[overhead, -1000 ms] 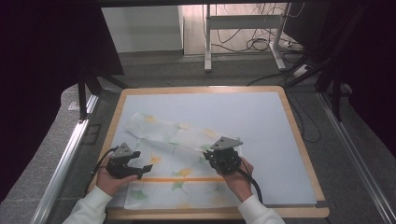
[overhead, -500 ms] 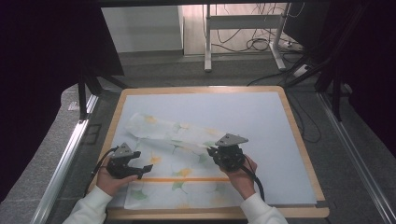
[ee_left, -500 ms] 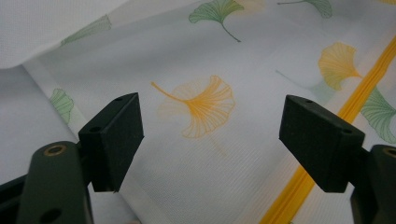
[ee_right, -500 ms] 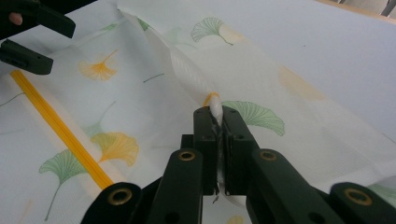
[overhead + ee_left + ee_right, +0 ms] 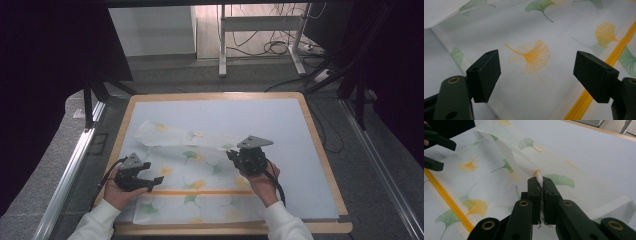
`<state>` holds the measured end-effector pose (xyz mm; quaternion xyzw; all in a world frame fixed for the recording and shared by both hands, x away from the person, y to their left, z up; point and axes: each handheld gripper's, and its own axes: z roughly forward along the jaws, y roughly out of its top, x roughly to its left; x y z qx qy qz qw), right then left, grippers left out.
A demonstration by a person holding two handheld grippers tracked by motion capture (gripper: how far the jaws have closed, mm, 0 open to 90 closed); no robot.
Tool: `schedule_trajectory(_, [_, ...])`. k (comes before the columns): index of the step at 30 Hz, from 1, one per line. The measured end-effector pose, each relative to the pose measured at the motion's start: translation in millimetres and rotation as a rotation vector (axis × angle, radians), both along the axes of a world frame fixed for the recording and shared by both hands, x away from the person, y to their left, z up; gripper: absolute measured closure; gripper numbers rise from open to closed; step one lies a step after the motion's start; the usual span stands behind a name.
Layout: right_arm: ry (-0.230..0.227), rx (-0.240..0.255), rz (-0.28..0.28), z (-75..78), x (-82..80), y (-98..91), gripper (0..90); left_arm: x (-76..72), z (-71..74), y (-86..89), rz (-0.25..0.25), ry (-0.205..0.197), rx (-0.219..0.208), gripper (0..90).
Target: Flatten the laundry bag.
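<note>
A white cloth (image 5: 200, 172) printed with green and orange ginkgo leaves and an orange stripe lies on the near left part of the table. Its far edge is folded over into a long strip (image 5: 175, 136). My right gripper (image 5: 232, 154) is shut on the right end of that strip, and in the right gripper view the cloth (image 5: 520, 160) is pinched between the jaws of the right gripper (image 5: 540, 181). My left gripper (image 5: 155, 182) hangs open just above the cloth's left side. In the left gripper view the left gripper (image 5: 536, 70) frames an orange leaf on the cloth (image 5: 531, 53), with nothing held.
The table has a pale grey-blue mat (image 5: 280, 125) inside a wooden rim (image 5: 215, 95). The mat's right and far parts are bare. Metal rails (image 5: 65, 170) run along the table's left, and desk legs and cables (image 5: 270, 45) stand on the floor beyond.
My right gripper has drawn the pinched cloth edge a little to the right and away, pulling the folded strip out longer and flatter. The left gripper has hardly moved.
</note>
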<state>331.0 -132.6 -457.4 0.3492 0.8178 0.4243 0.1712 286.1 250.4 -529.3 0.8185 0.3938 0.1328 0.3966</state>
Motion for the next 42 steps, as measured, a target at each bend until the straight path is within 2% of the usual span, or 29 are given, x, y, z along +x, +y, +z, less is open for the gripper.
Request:
schedule_trajectory(18, [-0.004, 0.016, -0.043, 2.0, 16.4, -4.3, 85.5, 0.3, -0.5, -0.4, -0.006, 0.004, 0.010, 21.7])
schedule_trajectory(42, [0.016, 0.040, -0.126, -4.5, 49.2, -18.8, 85.7, 0.5, -1.0, -0.7, -0.011, 0.006, 0.014, 21.7])
